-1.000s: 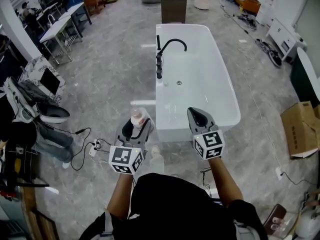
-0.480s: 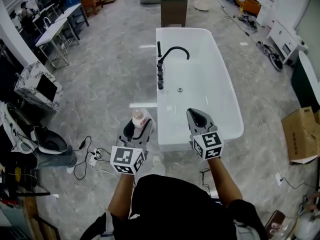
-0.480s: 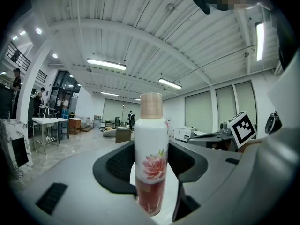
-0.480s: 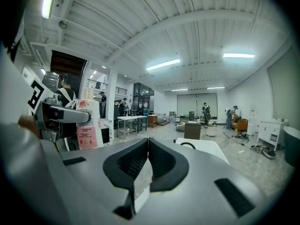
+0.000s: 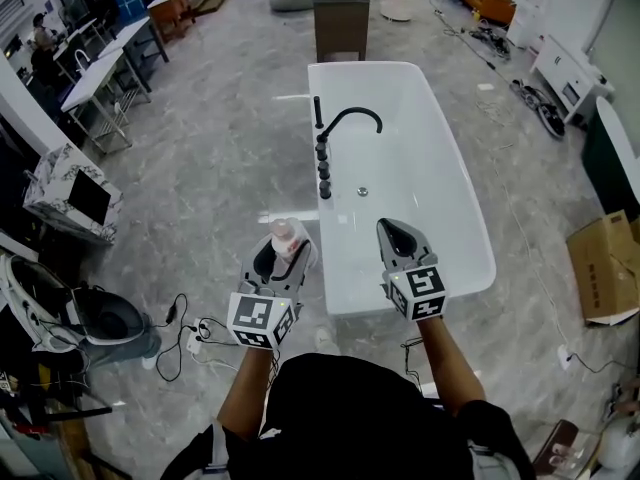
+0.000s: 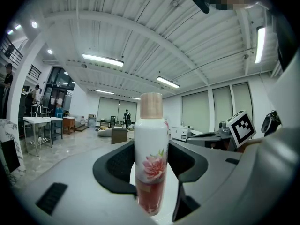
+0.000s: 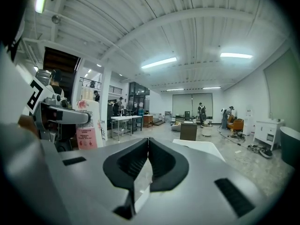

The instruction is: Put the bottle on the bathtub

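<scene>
A white bottle with a pink flower print and a tan cap stands upright between the jaws of my left gripper, which is shut on it. In the head view the bottle hangs over the floor just left of the white bathtub, near its front left corner. My right gripper is over the tub's near end, its jaws closed together with nothing between them. From the right gripper view the bottle shows at the left. A black faucet arches over the tub's left rim.
A dark cabinet stands beyond the tub's far end. Cables and a power strip lie on the grey marble floor to my left. A cardboard box is at the right. Tables line the far left.
The view has shifted forward; the tub now sits nearer and lower in frame. Both grippers hold the same pose, the bottle still in the left one.
</scene>
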